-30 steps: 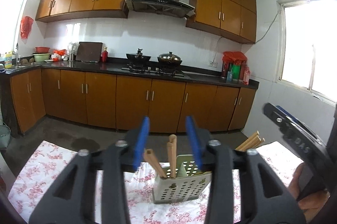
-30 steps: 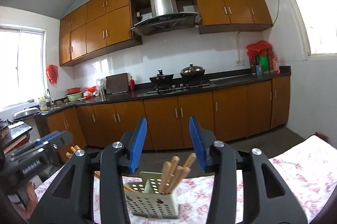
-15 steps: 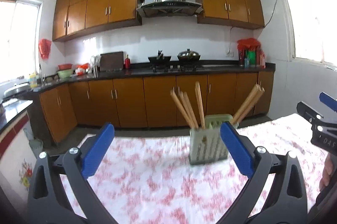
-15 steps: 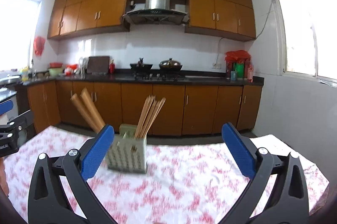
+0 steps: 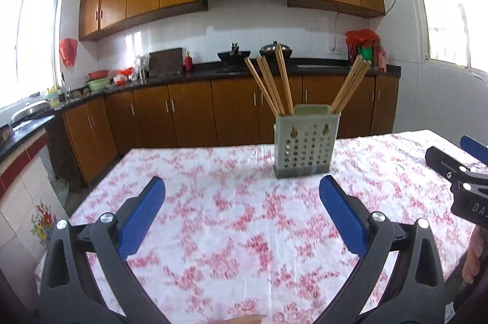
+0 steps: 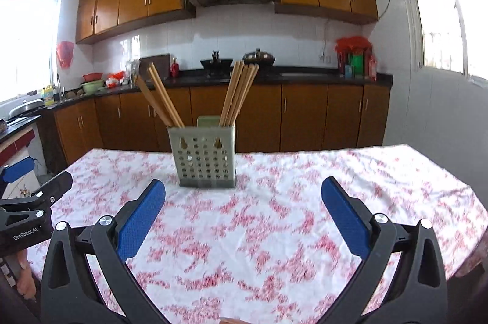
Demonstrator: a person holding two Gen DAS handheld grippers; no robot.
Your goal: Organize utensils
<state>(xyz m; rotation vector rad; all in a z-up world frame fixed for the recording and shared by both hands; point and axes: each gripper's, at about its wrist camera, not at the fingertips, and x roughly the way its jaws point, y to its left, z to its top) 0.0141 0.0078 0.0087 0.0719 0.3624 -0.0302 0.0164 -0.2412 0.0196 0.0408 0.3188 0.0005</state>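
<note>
Hovering low over the flowered cloth of the desk (image 5: 231,232), both grippers stand with nothing in them: the left gripper (image 5: 242,186) has its blue fingers (image 5: 141,214) spread as wide as they go, and the right gripper (image 6: 243,188) shows the same wide spread, with only bare cloth between the pads in either wrist view. Each tool points forward and a little downward, roughly level with the desk top, and each shows at the edge of the other's view, so the two are held side by side with a gap between them. A bit of a hand (image 5: 472,257) shows at the right edge of the left view, wrapped around the other tool's handle. Beyond the fingers, near the far edge of the desk, stands the pale perforated holder (image 6: 205,156), upright, with two bundles of wooden chopsticks (image 6: 239,92) leaning outward from its compartments, one bundle to each side. No loose utensil lies on the cloth that these views take in. My reading is that the sorting step is finished or nearly so, and the grippers are free. If anything remains, the next move calls for finding a stray utensil outside these views; otherwise simply resting clear of the holder. Further back run the kitchen cabinets (image 5: 189,110).
</note>
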